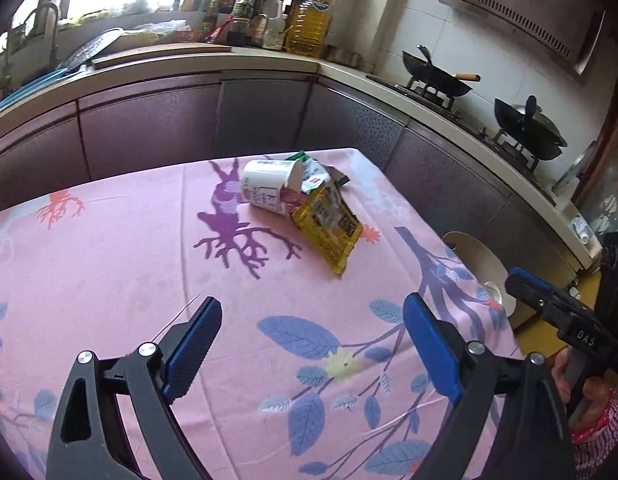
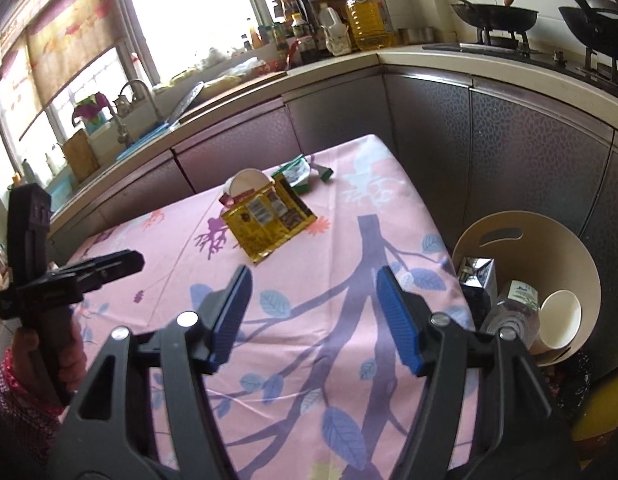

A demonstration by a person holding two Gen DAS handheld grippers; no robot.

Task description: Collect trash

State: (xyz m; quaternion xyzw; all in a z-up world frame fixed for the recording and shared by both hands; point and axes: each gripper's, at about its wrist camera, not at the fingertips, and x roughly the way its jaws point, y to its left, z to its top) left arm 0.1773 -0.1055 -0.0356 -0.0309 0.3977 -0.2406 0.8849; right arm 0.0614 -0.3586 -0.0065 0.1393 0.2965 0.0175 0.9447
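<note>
Trash sits mid-table: yellow packet [image 1: 329, 224] leaning on the tipped cup [image 1: 269, 190], green wrapper [image 1: 315, 174] behind. Grab the packet carelessly and the cup could roll (it's on its side). My left claw [image 1: 313, 344] and right claw [image 2: 313, 316] both hover low, wide open, empty, bin [image 2: 549, 240] beside the table.

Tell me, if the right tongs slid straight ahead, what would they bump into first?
Probably the yellow wrapper, lying slightly left of the right tongs' line on the pink tablecloth; depth is uncertain.

A home kitchen: woks [image 1: 439, 76] on a gas stove, sink faucet [image 2: 139, 96], oil bottles [image 2: 365, 26].
</note>
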